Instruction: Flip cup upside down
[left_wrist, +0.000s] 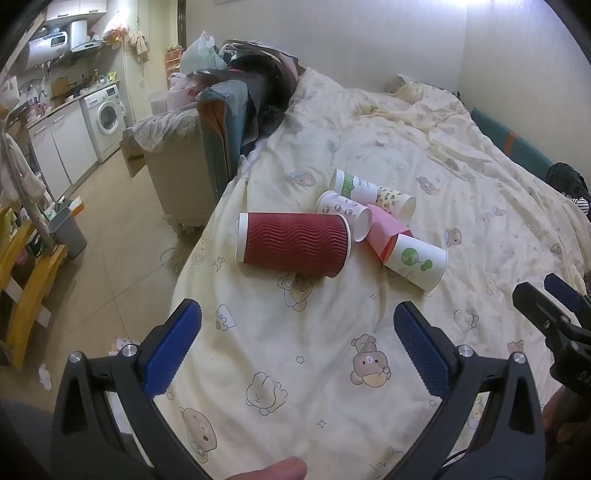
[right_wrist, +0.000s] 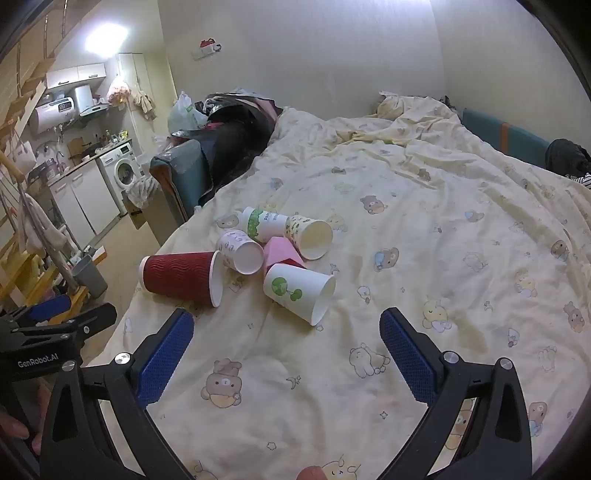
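The red cup (left_wrist: 293, 243) lies on its side on the bed (left_wrist: 332, 369) touching other cups (left_wrist: 369, 214), so both wide-open, empty tongs (left_wrist: 297, 350) (right_wrist: 286, 350) risk crushing or scattering them.

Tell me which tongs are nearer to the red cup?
Left. The left tongs sit open just below the red cup; the right tongs are open farther right, nearer the globe cup.

A bed under a pale yellow bear-print duvet (right_wrist: 424, 229) fills the room beneath plain cream walls (right_wrist: 314, 55). Beyond its far edge, beige floor tiles (left_wrist: 110, 236) run to a kitchenette with white cabinets (left_wrist: 62, 144), a front-loading washing machine (left_wrist: 105, 116) and a wall-mounted water heater (left_wrist: 46, 46). A ceiling light (right_wrist: 107, 37) glares brightly.
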